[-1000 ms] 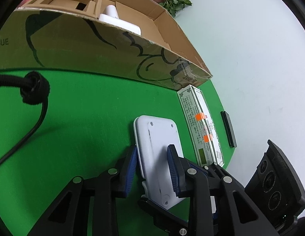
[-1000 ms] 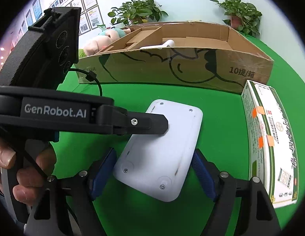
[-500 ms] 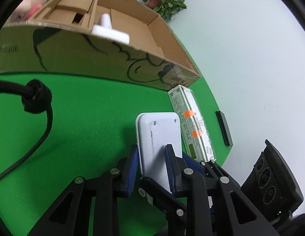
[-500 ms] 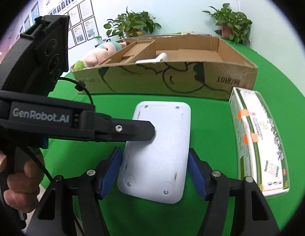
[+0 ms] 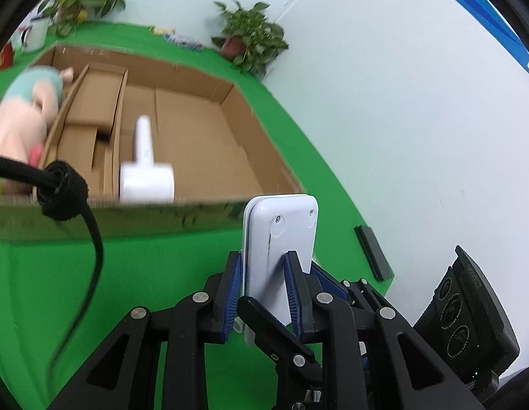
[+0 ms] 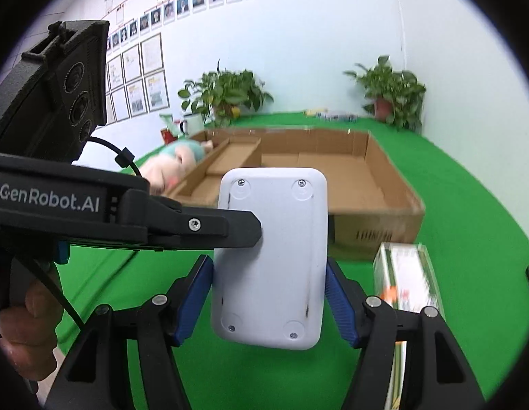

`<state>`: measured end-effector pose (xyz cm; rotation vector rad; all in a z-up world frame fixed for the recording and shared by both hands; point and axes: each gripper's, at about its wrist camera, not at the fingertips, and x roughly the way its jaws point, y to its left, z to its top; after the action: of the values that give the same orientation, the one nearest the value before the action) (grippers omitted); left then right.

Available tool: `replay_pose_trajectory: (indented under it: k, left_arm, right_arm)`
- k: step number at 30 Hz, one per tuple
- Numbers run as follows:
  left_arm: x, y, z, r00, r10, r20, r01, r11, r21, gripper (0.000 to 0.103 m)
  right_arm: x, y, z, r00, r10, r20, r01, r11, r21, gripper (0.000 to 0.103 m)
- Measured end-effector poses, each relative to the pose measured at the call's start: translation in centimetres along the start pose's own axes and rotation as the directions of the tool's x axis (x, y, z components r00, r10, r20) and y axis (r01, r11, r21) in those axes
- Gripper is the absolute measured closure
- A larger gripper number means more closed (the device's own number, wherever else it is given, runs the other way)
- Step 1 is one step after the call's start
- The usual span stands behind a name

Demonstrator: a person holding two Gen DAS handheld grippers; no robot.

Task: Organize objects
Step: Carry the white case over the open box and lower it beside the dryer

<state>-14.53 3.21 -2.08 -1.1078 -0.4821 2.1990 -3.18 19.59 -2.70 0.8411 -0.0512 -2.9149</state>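
Right wrist: right gripper [image 6: 269, 302] jaws clamp white device [image 6: 269, 256] sides; left gripper [image 5: 262, 295] jaws pinch its faces.

The left gripper [image 5: 262, 288] is showing black plastic linkage arms pinned with round silver screws, and blue ribbed pads are lining the inner faces of its fingers [image 5: 234, 287]. A black cable [image 5: 93, 239] is trailing from a dark fabric wrap at its side. The right gripper [image 6: 269, 299] is wearing the same build: black arms, silver screw heads, blue ribbed pads. Seen from the right wrist camera, the left unit's body is carrying white "GenRobot.AI" lettering (on a flat black face) and a wedge-shaped black housing [image 6: 64, 92] with three round lenses. A bare hand [image 6: 23, 328] is showing no sleeve.
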Motion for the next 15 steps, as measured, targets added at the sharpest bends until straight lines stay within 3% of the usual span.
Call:
replay_pose_trajectory:
  k: [7,15]
  left_arm:
    - [-3.0,-2.0,4.0,0.997,0.017,0.080,-0.022,0.998,0.057,0.081]
    - [-5.1,-3.8,10.1,0.995,0.024,0.096,-0.037,0.991,0.131,0.081]
  right_arm:
    - [-0.2,-0.1,4.2,0.996,0.000,0.092,0.004,0.999,-0.039,0.039]
    - [0.8,-0.9,8.7,0.986,-0.018,0.164,0.022,1.000,-0.022,0.039]
